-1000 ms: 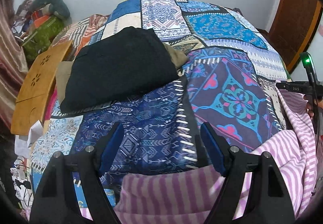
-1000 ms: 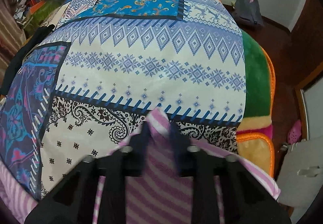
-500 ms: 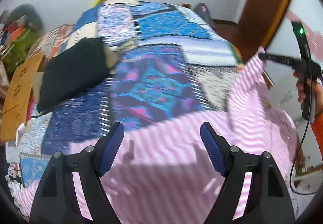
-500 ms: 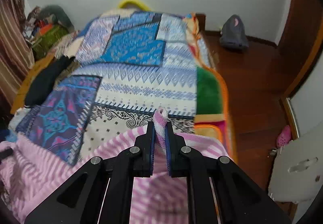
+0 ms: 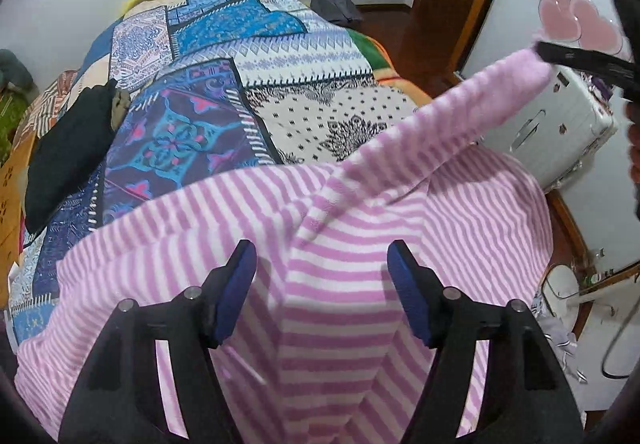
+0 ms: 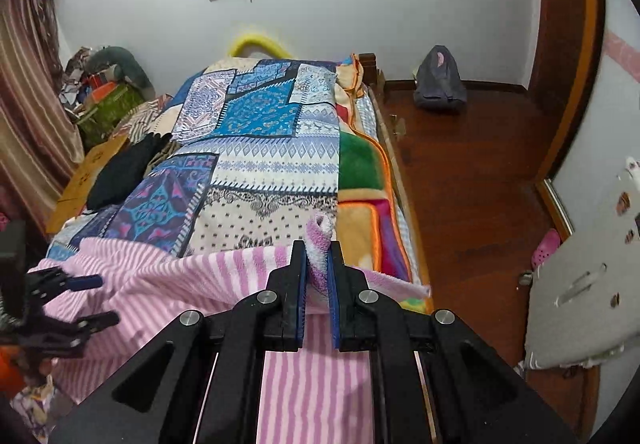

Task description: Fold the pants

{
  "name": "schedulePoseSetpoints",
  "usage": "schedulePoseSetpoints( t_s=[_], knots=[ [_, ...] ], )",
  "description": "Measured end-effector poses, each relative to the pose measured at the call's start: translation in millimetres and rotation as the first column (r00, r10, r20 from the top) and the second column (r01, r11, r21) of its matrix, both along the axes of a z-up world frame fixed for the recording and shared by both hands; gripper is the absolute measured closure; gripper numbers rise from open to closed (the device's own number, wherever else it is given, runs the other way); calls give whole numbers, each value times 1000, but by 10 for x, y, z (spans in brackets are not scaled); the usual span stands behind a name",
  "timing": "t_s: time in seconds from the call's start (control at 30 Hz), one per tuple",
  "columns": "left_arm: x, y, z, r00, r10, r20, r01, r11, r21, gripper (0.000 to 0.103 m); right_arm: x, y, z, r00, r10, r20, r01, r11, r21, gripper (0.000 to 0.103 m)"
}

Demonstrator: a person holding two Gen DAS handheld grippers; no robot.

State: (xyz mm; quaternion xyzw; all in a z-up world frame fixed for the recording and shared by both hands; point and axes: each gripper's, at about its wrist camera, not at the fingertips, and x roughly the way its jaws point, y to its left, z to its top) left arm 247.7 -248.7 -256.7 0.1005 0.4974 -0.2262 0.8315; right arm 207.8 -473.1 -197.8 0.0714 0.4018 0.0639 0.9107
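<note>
Pink-and-white striped pants (image 5: 360, 212) lie spread over the near end of a patchwork-quilted bed (image 5: 224, 104). My left gripper (image 5: 322, 272) hovers over them, pointing steeply down. Its jaws are closing, with a ridge of striped cloth between the blue pads (image 5: 240, 284), which do not press on it. My right gripper (image 6: 318, 264) is shut on a bunched edge of the pants (image 6: 160, 276) and holds it raised above the bed's right corner. In the left wrist view that lifted edge stretches up to the right gripper (image 5: 560, 56). The left gripper (image 6: 80, 300) shows at the left edge of the right wrist view.
A folded black garment (image 5: 68, 148) lies on the bed's left side beside a wooden board (image 6: 84, 172). A white suitcase (image 5: 560, 124) stands to the right of the bed. A grey backpack (image 6: 438, 80) sits on the wooden floor (image 6: 460, 184) by the far wall.
My right gripper has risen, lifting the pants' edge off the quilt. My left gripper has swung right over the striped cloth, and its jaws have narrowed a little.
</note>
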Motion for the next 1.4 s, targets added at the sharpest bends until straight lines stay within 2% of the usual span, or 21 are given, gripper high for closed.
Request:
schedulePoseSetpoints(
  t_s=[0.03, 0.1, 0.17, 0.2, 0.3, 0.33, 0.37, 0.53, 0.67, 0.87, 1.1, 1.4],
  knots=[
    [-13, -14, -29, 1000, -1, -3, 1, 1000, 2, 36, -75, -15, 11, 1000, 0, 6, 0, 1000, 3, 95],
    [-29, -40, -78, 1000, -3, -19, 3, 1000, -2, 45, -200, -44, 24, 1000, -3, 15, 3, 1000, 5, 95],
    [-30, -74, -138, 999, -7, -42, 7, 1000, -1, 60, -278, -71, 23, 1000, -5, 20, 5, 1000, 3, 95],
    [-32, -90, -160, 999, -4, -41, 4, 1000, 9, 64, -305, -85, 16, 1000, -8, 22, 8, 1000, 3, 95],
    [-31, -119, -189, 1000, 5, -31, -4, 1000, 27, 83, -362, -147, -27, 1000, -20, 22, 20, 1000, 12, 95],
    [-31, -126, -191, 1000, 4, -31, -3, 1000, 29, 95, -372, -164, -41, 999, -25, 21, 25, 999, 20, 95],
    [-35, -131, -184, 999, 0, -35, 1, 1000, 27, 97, -404, -183, -51, 999, -29, 22, 29, 999, 26, 95],
    [-177, -154, -1, 1000, -27, -17, 27, 1000, -11, 98, -534, -301, -77, 998, -52, 25, 50, 997, 51, 95],
    [-440, -237, 211, 996, -86, 22, 87, 996, -20, 98, -691, -396, -88, 997, -73, 28, 72, 995, 67, 95],
    [-834, -367, 347, 985, -166, 41, 167, 986, -21, 98, -1013, -552, -171, 994, -110, 13, 108, 990, 93, 95],
    [-1159, -474, 120, 974, -224, -15, 224, 975, -3, 98, -1352, -618, -543, 987, -147, -60, 153, 982, 109, 95],
    [-1309, -481, -167, 974, -214, -76, 214, 977, 2, 98, -1556, -599, -1182, 966, -196, -169, 214, 972, 94, 94]
  ],
)
